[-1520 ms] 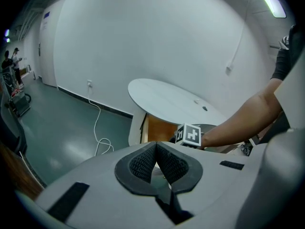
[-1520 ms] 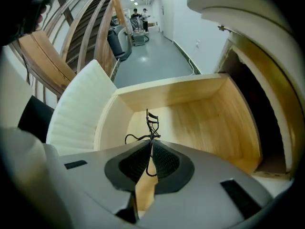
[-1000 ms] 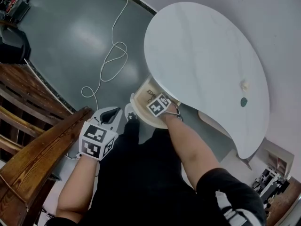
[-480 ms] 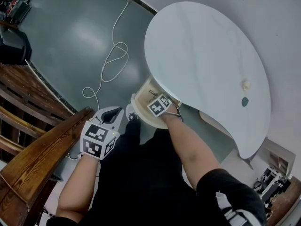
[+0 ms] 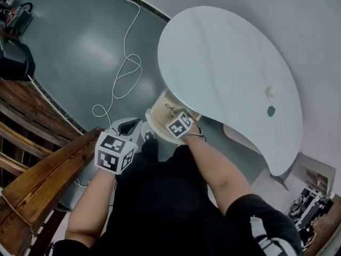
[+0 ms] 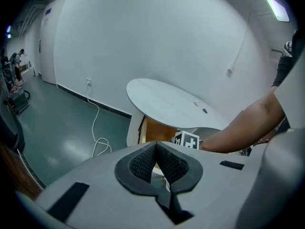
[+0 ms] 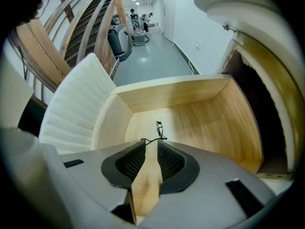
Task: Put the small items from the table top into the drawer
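Left gripper (image 6: 156,147) jaws closed together, empty; right gripper (image 7: 151,146) jaws just opening, narrow gap, nothing pinched, above wooden drawer (image 7: 205,113); thin black wire item (image 7: 159,127) lies on drawer floor; cream bit (image 5: 270,92), dark green bit (image 5: 271,111) on white table (image 5: 213,57)

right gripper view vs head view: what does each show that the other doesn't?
Only the right gripper view: how the right gripper's jaws stand. They are apart, having just been opening, with nothing between the pads.

Only the head view: the white table top with a cream item and a dark green item on it, the looped white cable, and the left gripper.

Both: the open drawer with a thin black wire item lying inside it.
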{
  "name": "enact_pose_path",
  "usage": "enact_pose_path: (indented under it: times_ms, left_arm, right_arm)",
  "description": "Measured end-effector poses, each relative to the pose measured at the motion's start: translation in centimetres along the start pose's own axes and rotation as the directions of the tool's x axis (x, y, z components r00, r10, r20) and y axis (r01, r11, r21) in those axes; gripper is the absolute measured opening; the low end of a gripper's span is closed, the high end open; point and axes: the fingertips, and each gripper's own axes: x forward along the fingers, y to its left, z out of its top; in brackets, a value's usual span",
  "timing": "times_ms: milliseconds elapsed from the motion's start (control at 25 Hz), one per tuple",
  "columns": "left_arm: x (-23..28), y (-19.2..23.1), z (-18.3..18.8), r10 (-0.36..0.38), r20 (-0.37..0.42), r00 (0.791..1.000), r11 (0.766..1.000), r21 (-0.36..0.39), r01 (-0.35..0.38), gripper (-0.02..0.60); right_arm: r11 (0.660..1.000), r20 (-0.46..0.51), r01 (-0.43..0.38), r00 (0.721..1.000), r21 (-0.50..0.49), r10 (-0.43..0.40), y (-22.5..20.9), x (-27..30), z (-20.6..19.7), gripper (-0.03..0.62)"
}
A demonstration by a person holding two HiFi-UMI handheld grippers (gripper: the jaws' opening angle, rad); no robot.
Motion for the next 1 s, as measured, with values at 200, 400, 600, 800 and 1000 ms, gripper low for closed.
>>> enact_pose_path:
  times_ms: [200, 400, 600, 800, 1000]
  left_arm:
    - [0.3, -1.4, 1.7, -0.034, 0.024, 0.999, 0.998, 0.046, 0.033, 0.015]
    - [0.8, -3.0, 3.9, -0.061, 0.059, 0.996, 0.994, 0.089, 0.056, 0.015]
    - [1.8, -5.2, 5.8, -0.096, 0.07, 0.993, 0.986, 0.143, 0.085, 0.015]
    - [2.4, -7.9, 7.9, -0.143, 0.102, 0.984, 0.972, 0.201, 0.12, 0.015]
    - [2.6, -10.6, 10.9, -0.189, 0.162, 0.968, 0.96, 0.236, 0.148, 0.015]
  right_arm:
    - [0.999, 0.094, 0.005, 0.996, -0.032, -0.002, 0.6, -4.5, 1.5, 0.063]
    - [1.0, 0.193, -0.001, 0.981, 0.008, 0.0, 0.8, -9.9, 2.3, 0.063]
    - [0.994, 0.338, -0.018, 0.941, 0.111, -0.021, 0.5, -16.2, 3.7, 0.063]
    - [0.967, 0.475, -0.056, 0.877, 0.25, -0.073, -0.8, -22.6, 4.5, 0.063]
    - [0.93, 0.59, -0.085, 0.793, 0.356, -0.154, -3.5, -28.8, 4.6, 0.046]
